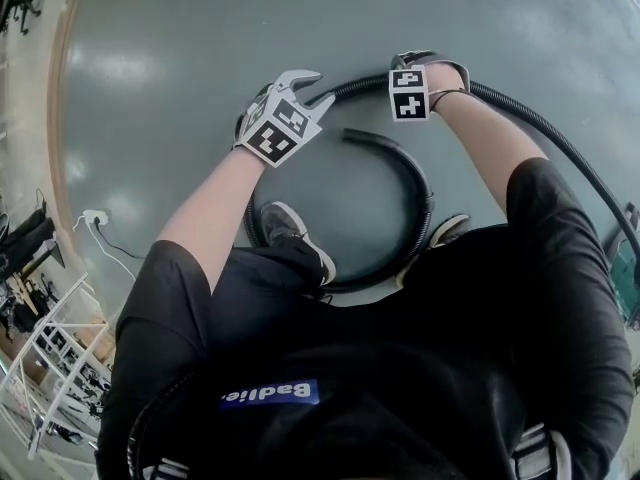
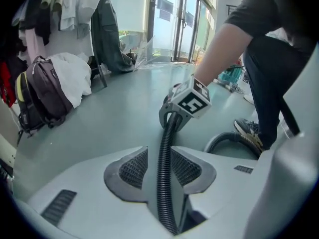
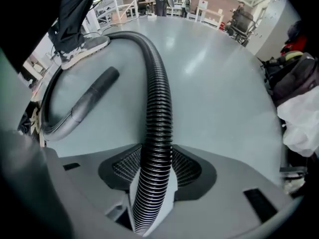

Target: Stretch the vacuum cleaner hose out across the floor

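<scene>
On the floor [image 1: 200, 48], the hose [image 1: 428, 208] lies coiled about the person's shoe [image 1: 295, 233]. At the hose's far arc the left gripper [image 1: 318, 83] and right gripper [image 1: 425, 60] each straddle it, fingers partly spread, hose between them, not clamped.

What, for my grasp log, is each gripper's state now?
Left gripper: open, hose between its jaws.
Right gripper: open, hose between its jaws too.
</scene>
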